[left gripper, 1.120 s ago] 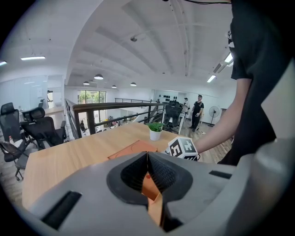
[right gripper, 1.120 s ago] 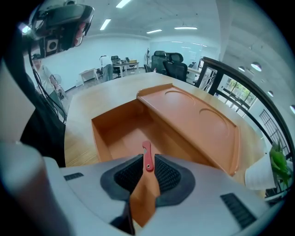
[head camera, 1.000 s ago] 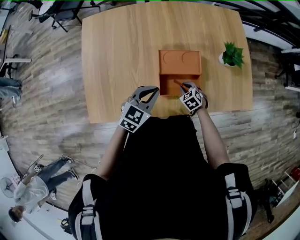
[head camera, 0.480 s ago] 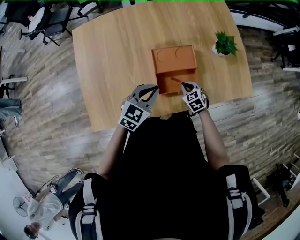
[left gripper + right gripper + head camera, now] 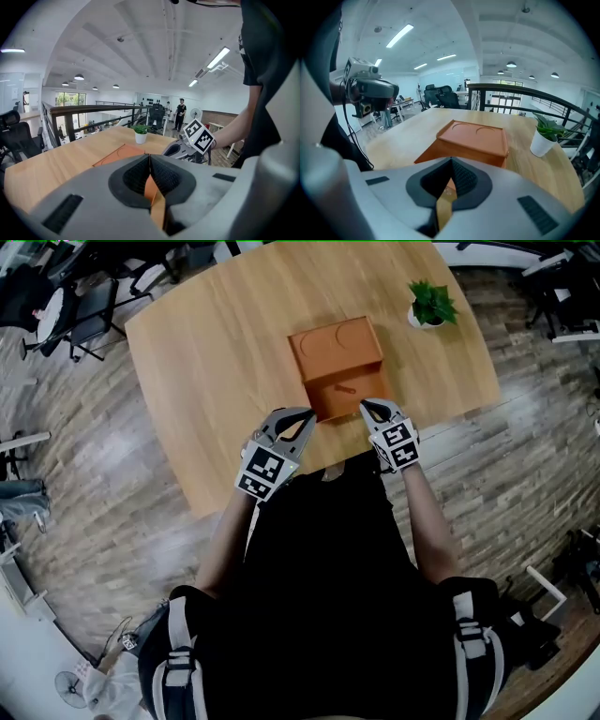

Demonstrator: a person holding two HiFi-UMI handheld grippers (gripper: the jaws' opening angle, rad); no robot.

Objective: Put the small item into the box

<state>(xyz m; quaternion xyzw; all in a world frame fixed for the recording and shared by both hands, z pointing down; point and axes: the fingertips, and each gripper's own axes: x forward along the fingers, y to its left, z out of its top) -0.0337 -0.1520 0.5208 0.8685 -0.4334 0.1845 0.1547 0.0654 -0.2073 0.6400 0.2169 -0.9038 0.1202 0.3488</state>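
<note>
Overhead at a pale wooden table [image 5: 216, 362], with an orange-brown box [image 5: 330, 345] at 12 o'clock from a person in black [image 5: 319, 568]. Far half of the box capped by a lid pressed with two round hollows; near half open to the camera.

Inside that open half, roughly at its centre, the small item [image 5: 344, 390]: a short, thin sliver, darker red-orange than the box floor, lying slightly askew and apart from both grippers. Too small for finer detail.

Left gripper [image 5: 307, 417] at 7 o'clock of the box, just off its near left corner, claw pinched pad to pad with nothing between. Right gripper [image 5: 367, 406] at 5 o'clock, tip just beside the near right corner, claw likewise closed and empty.

Leafy green plant [image 5: 429, 304] in a white pot at 2 o'clock of the box, well apart from it, near the table's edge. Grey-brown plank floor [image 5: 112, 484] all round.
</note>
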